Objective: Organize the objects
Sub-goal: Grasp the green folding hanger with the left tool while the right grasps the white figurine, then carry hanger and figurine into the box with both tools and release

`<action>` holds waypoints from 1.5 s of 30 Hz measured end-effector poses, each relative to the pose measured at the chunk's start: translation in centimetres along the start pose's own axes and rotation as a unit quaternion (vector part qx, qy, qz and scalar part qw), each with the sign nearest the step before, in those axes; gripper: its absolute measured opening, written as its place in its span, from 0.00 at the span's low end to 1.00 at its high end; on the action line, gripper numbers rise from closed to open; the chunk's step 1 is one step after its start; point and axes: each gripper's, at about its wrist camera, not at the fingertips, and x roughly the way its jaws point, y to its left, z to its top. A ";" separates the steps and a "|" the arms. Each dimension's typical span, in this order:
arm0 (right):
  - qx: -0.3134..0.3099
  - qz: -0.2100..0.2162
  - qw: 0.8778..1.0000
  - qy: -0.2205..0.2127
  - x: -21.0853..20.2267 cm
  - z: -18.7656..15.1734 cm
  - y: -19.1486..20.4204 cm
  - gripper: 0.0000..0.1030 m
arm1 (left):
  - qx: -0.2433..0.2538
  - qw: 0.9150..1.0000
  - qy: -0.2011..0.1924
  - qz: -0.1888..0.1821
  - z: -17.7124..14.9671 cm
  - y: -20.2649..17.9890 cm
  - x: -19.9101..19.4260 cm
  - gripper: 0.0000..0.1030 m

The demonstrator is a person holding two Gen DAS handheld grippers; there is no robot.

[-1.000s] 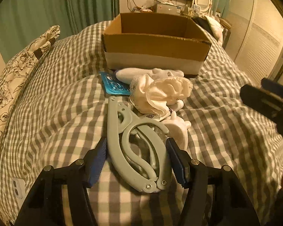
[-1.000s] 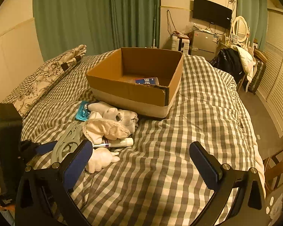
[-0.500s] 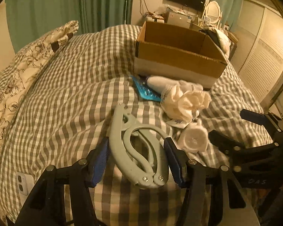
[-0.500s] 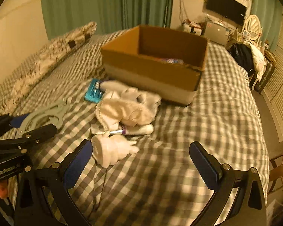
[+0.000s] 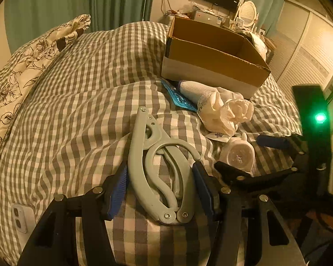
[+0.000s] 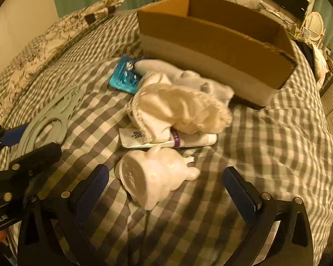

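Observation:
A grey folding hanger [image 5: 162, 166] lies on the checked duvet between the pads of my left gripper [image 5: 159, 188], whose jaws stand at its sides; the hanger also shows in the right wrist view [image 6: 48, 119]. My right gripper [image 6: 166, 188] is open around a white rabbit figurine [image 6: 153, 177], which lies on its side and also shows in the left wrist view [image 5: 239, 155]. Behind it lie a white tube [image 6: 166, 139], a cream cloth bundle [image 6: 179, 110], a white sock [image 6: 173, 71] and a blue packet [image 6: 124, 77]. An open cardboard box [image 6: 213, 44] stands beyond them.
A floral pillow [image 5: 31, 59] lies at the left of the bed. A white phone [image 5: 22, 219] rests on the duvet by my left gripper. Green curtains, a TV and louvred wardrobe doors [image 5: 310, 66] ring the room.
My right gripper has moved forward and down until its open fingers straddle the rabbit figurine. My left gripper has stayed around the hanger, its view turned a little left.

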 end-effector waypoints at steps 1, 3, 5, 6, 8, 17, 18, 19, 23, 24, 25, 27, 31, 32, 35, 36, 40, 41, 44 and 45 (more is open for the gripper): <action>0.000 0.001 1.000 0.003 0.3 0.0 0.1 1.00 | 0.000 1.000 0.000 0.001 0.0 0.0 0.0 0.57; 0.002 0.002 1.000 0.006 0.6 0.0 0.0 1.00 | 0.000 1.000 -0.001 0.001 0.0 0.0 0.0 0.57; 0.001 0.008 1.000 0.004 0.5 -0.1 -0.2 0.88 | -0.002 1.000 -0.003 0.001 -0.1 -0.1 -0.1 0.57; 0.000 0.014 1.000 0.003 0.4 -0.2 -0.1 0.83 | -0.003 1.000 -0.004 0.002 -0.1 -0.1 -0.2 0.57; -0.001 0.014 1.000 -0.005 -0.1 -0.5 -0.1 0.78 | -0.004 1.000 -0.005 0.004 -0.1 -0.3 -0.3 0.57; -0.021 0.017 0.998 -0.065 -5.0 -1.2 0.0 0.53 | -0.014 1.000 -0.014 -0.011 0.2 -1.2 -2.1 0.56; -0.023 0.017 0.997 -0.071 -5.6 -1.3 -0.1 0.53 | -0.013 1.000 -0.015 -0.012 0.2 -1.4 -2.3 0.56; -0.024 0.016 0.997 -0.077 -6.1 -1.2 -0.1 0.53 | -0.012 1.000 -0.018 -0.013 0.2 -1.7 -2.6 0.56; -0.025 0.015 0.994 -0.104 -8.1 -1.1 -0.3 0.53 | -0.005 0.999 -0.029 -0.012 0.7 -2.5 -3.7 0.56; -0.025 0.017 0.993 -0.110 -8.7 -1.1 -0.5 0.53 | -0.004 0.999 -0.034 -0.013 0.9 -2.8 -4.1 0.56; -0.024 0.015 0.993 -0.118 -9.2 -1.0 -0.5 0.53 | -0.005 0.999 -0.036 -0.015 1.1 -2.9 -4.3 0.56; -0.023 0.014 0.991 -0.133 -10.6 -0.8 -1.0 0.53 | -0.017 0.999 -0.040 -0.026 1.6 -3.1 -4.9 0.56; -0.020 0.010 0.986 -0.165 -13.1 0.0 -1.8 0.53 | -0.016 0.998 -0.058 -0.033 3.5 -4.0 -6.3 0.56; -0.019 0.009 0.984 -0.174 -13.7 0.4 -2.2 0.53 | -0.011 0.997 -0.066 -0.028 4.1 -4.4 -6.8 0.56; -0.020 0.004 0.980 -0.196 -15.3 1.6 -2.9 0.53 | 0.003 0.996 -0.092 -0.022 6.4 -5.4 -8.0 0.56; -0.021 0.002 0.979 -0.203 -15.7 1.9 -3.3 0.53 | 0.007 0.995 -0.099 -0.023 7.2 -5.8 -8.3 0.56; -0.022 -0.007 0.973 -0.231 -17.5 3.8 -4.7 0.53 | 0.032 0.992 -0.123 -0.013 10.9 -7.1 -8.6 0.56; -0.022 -0.009 0.971 -0.238 -18.0 4.5 -5.2 0.53 | 0.040 0.991 -0.128 -0.008 11.9 -7.5 -8.4 0.56; -0.020 -0.015 0.967 -0.254 -18.8 6.4 -6.6 0.53 | 0.052 0.990 -0.132 -0.003 14.4 -8.2 -7.5 0.56; -0.020 -0.016 0.966 -0.257 -18.9 7.0 -7.0 0.53 | 0.054 0.990 -0.131 -0.005 15.5 -8.3 -6.9 0.56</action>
